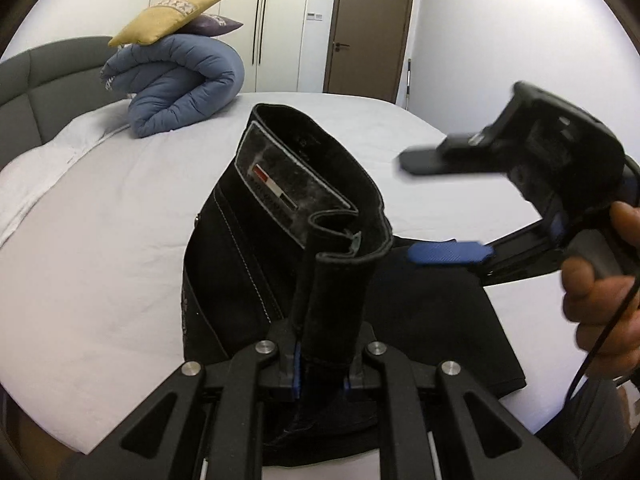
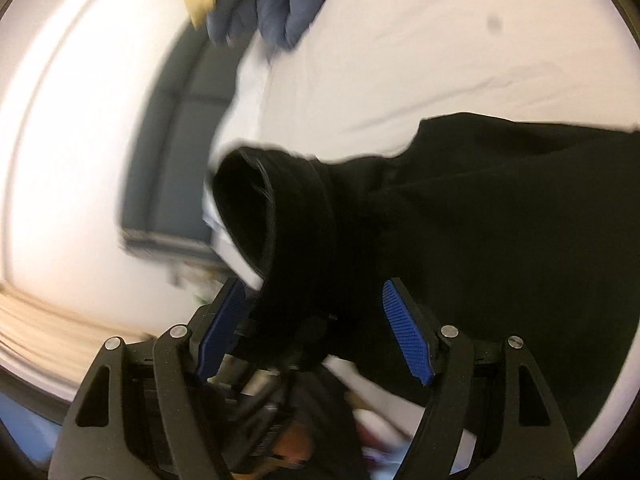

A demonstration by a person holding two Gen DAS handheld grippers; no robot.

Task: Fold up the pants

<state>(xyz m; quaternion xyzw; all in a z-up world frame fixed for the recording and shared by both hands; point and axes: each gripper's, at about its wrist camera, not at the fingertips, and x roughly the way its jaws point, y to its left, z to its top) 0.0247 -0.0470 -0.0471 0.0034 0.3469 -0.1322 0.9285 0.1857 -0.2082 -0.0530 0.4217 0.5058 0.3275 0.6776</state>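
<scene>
Where ribbed blue pads [image 1: 297, 372] pinch: stiff black pants [image 1: 280, 216], curled waistband.

Black linkage arms with round silver screws [image 1: 265, 347]; ribbed blue pads [image 2: 408, 334] on the fingers; thin black cable [image 1: 600, 344] trailing by the bare hand [image 1: 600, 284] gripping a grey handle [image 1: 600, 256].

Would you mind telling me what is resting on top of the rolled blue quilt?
A yellow cushion lies on the rolled blue quilt, with a purple cushion behind it, mostly covered. What lies under the quilt is hidden.
</scene>
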